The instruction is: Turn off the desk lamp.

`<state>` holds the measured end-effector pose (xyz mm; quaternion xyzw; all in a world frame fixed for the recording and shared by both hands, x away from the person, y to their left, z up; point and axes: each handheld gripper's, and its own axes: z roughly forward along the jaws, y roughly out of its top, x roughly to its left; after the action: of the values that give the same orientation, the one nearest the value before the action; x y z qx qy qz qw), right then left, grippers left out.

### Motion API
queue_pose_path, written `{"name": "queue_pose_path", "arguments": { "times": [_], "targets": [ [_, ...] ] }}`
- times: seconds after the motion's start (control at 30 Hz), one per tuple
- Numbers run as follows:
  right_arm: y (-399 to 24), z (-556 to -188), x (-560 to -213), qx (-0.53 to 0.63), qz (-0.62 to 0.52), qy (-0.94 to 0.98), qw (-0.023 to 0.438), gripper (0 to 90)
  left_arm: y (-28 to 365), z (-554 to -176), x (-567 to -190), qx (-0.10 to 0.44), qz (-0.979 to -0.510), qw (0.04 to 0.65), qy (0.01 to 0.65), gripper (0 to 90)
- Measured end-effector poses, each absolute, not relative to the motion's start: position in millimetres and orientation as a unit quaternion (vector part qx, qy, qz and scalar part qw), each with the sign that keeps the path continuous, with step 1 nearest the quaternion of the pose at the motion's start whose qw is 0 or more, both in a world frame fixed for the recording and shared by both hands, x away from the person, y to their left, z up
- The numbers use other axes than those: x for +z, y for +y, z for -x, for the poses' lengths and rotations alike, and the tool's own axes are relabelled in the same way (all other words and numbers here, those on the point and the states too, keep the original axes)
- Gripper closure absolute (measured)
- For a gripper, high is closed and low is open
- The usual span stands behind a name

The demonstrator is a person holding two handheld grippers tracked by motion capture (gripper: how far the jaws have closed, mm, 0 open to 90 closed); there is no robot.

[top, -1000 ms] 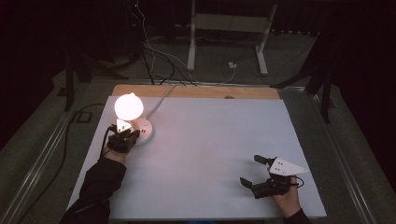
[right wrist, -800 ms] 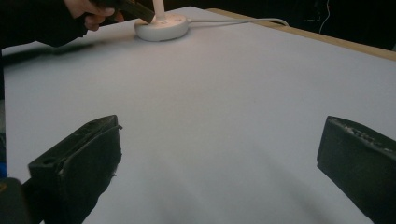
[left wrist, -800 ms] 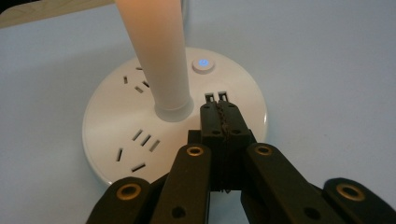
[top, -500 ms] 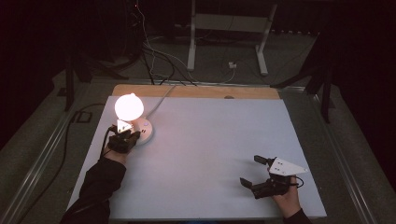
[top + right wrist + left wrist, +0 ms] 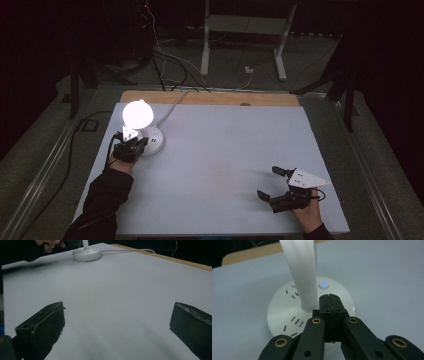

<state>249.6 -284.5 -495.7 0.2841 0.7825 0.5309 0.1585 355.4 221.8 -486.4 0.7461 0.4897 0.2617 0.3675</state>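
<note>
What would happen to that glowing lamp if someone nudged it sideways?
The lamp would probably slide rather than tip: its round base is wide and flat on the table. Its cord may tug back. The bright head looks top-heavy, so a high push might rock it.

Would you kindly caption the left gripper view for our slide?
Closed left gripper poised over the lamp base, beside its white stem and blue-lit button.

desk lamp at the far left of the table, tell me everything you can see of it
The white desk lamp looks like plastic: a round base with socket slots and a lit blue button, an upright stem and a glowing head. It stands on the grey table, its cord trailing away. The left gripper, jaws shut, hovers over the base.
</note>
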Motion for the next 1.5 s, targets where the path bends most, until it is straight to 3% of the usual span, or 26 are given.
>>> {"name": "queue_pose_path", "arguments": {
  "times": [1.5],
  "targets": [
    [-283, -249, -496, 0.529, -0.284, 0.785, 0.154, 0.0, 218, -359, -504, 0.239, -0.761, 0.354, 0.488, 90.0]
  ]
}}
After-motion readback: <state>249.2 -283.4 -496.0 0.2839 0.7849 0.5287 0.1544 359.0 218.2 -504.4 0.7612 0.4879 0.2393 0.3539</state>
